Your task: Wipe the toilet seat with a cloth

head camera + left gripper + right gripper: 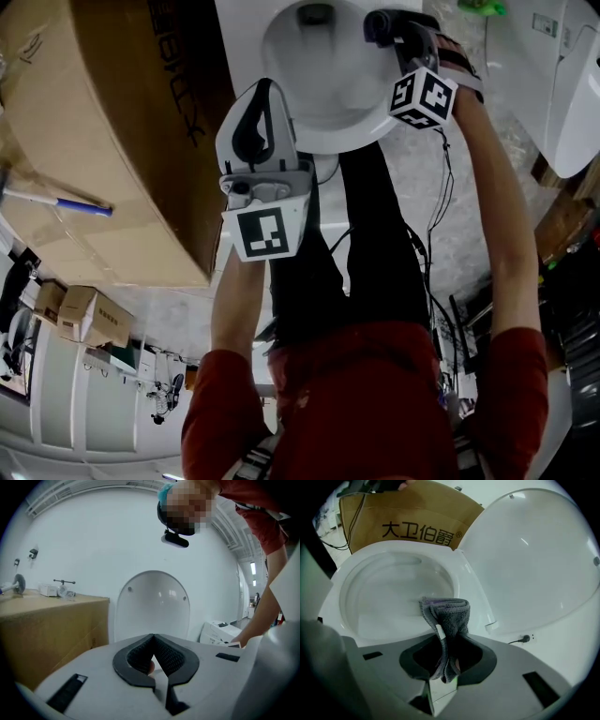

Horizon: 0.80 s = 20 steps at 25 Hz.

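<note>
A white toilet (319, 103) stands with its lid (534, 559) raised, and the seat ring (471, 590) circles the bowl (393, 597). My right gripper (446, 639) is shut on a folded grey cloth (446, 613), whose free end hangs just over the ring's near right part. Whether the cloth touches the ring I cannot tell. In the head view this gripper (389, 28) is over the bowl's right rim. My left gripper (262, 94) is shut and empty, held up in front of the toilet's near edge. Its own view has its jaws (153, 639) closed tip to tip, facing the raised lid (152, 606).
A large cardboard box (103, 122) stands close to the toilet's left side, with a pen (66, 202) on top. Another white fixture (562, 94) is at the right. A cable and socket (524, 639) sit on the wall behind the toilet. The person's legs are below the bowl.
</note>
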Each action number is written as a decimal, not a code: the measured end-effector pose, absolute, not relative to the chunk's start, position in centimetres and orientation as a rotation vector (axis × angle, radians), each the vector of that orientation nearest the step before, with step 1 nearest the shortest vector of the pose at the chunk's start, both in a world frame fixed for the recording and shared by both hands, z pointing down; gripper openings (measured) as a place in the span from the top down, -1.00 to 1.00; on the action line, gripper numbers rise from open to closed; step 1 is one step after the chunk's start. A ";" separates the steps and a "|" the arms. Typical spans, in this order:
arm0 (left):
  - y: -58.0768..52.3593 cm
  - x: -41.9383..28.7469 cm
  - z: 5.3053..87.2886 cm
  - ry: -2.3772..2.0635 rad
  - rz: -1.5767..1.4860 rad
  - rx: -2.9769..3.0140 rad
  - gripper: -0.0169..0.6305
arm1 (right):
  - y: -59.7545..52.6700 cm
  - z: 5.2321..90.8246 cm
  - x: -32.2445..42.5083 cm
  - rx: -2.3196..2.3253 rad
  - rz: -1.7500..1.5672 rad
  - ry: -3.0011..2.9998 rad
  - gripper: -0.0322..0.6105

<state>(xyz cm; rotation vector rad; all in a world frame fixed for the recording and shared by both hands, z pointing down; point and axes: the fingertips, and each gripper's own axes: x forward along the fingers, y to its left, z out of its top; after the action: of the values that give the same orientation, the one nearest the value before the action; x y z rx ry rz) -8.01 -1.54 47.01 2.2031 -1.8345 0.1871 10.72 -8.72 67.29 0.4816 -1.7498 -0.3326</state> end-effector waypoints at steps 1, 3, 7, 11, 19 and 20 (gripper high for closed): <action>-1.4 -8.1 47.0 -1.839 0.187 2.201 0.91 | -7.8 67.4 11.0 0.488 -0.324 -1.746 0.64; -1.2 -8.1 47.0 -1.841 0.186 2.202 0.91 | -5.9 67.8 11.4 0.496 -0.304 -1.736 0.64; -0.8 -8.1 47.1 -1.839 0.185 2.205 0.91 | -3.1 68.2 11.6 0.504 -0.252 -1.728 0.64; -0.2 -8.1 46.8 -1.831 0.194 2.229 0.91 | -0.8 68.2 11.6 0.512 -0.190 -1.729 0.64; 1.4 -8.9 46.6 -1.833 0.216 2.250 0.91 | 5.5 68.4 11.6 0.495 -0.059 -1.731 0.64; 1.5 -8.9 46.6 -1.832 0.220 2.253 0.91 | 6.3 68.4 11.6 0.490 -0.044 -1.732 0.64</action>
<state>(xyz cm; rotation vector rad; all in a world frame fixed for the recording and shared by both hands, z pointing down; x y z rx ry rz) -8.93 1.51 46.59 2.2528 -1.8323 0.2196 11.58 6.30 68.44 0.4902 -1.7317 -0.0436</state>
